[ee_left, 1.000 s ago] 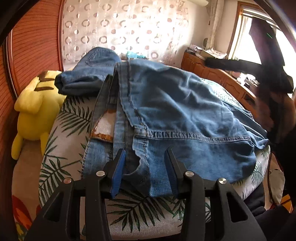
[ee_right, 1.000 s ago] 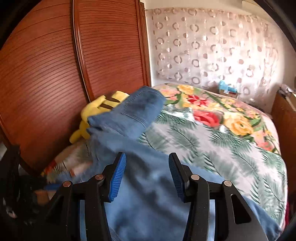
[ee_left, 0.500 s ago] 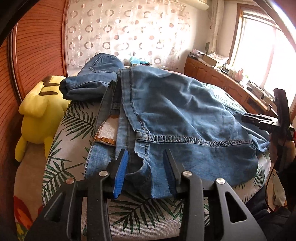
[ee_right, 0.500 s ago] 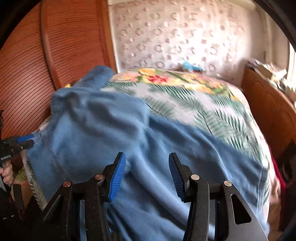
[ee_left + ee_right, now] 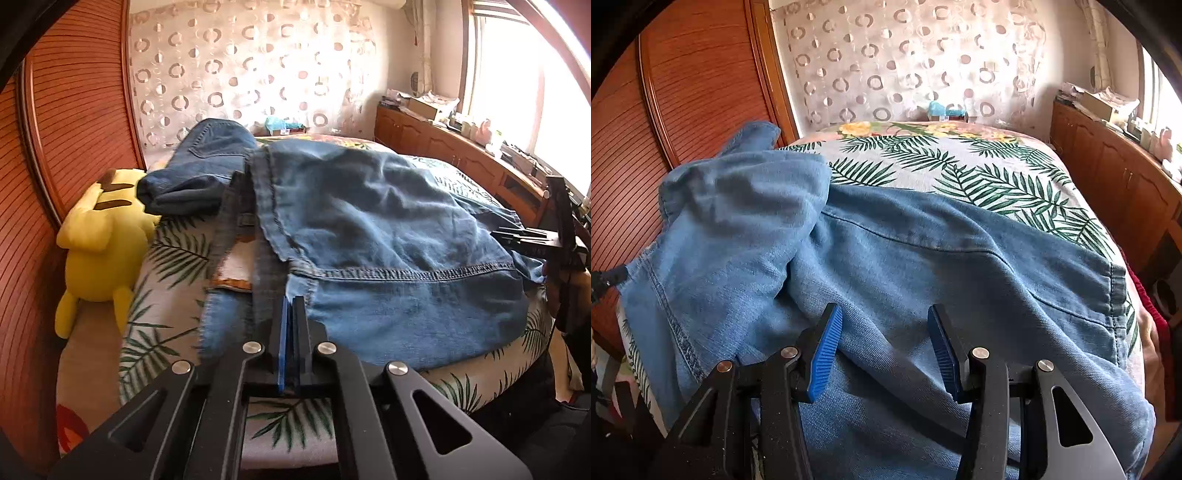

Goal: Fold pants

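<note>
Pants: blue denim, lying crumpled on the bed with its palm-leaf cover; one part bunched toward 11 o'clock in the left wrist view, the hemmed edge hanging over the near side of the bed.

Left gripper: jaws pressed together, clamped on the pants' edge at 6 o'clock, where a seam and a frayed corner meet.

Right gripper: jaws about half apart, blue pads to either side of a ridge of denim, hovering over the pants; pads not pressing on the cloth. In the left wrist view it shows at 3 o'clock, at the pants' far corner.

Plush: yellow, lying at 9 o'clock between bed and wooden wardrobe.

Curtain: sheer, ring-patterned, at 12 o'clock behind the bed.

Cabinet: low, wooden, at 3 o'clock under the window, cluttered on top.
</note>
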Demonstrator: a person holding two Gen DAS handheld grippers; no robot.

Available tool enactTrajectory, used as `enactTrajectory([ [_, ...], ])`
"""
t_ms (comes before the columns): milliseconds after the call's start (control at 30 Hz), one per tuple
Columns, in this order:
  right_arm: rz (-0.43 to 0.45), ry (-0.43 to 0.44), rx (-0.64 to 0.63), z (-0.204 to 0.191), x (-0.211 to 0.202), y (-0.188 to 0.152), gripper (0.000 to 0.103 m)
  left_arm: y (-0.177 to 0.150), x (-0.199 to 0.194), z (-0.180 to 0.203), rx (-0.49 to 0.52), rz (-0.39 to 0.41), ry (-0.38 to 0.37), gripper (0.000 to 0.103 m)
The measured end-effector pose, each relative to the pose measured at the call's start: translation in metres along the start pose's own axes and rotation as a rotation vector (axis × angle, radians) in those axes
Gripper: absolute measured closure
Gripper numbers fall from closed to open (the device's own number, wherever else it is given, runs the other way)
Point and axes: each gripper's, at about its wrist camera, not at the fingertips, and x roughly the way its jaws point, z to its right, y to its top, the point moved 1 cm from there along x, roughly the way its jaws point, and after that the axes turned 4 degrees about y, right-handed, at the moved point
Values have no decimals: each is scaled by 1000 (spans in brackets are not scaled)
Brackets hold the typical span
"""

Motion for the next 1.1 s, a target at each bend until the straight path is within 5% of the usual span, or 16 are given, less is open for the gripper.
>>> enactTrajectory([
  [333, 3, 7, -1, 11, 12, 5, 53, 7, -8, -3, -28, 15, -46, 97],
  [400, 13, 2, -7, 11, 13, 3, 53, 10, -7, 2, -22, 11, -64, 72],
  [567, 16, 3, -6, 12, 12, 2, 53, 15, 5, 17, 0, -13, -96, 50],
  [667, 15, 8, -1, 13, 9, 0, 53, 16, 11, 25, -3, -16, -121, 22],
  [1100, 82, -50, -5, 36, -43, -13, 53, 21, 44, 73, 50, -72, -165, 21],
])
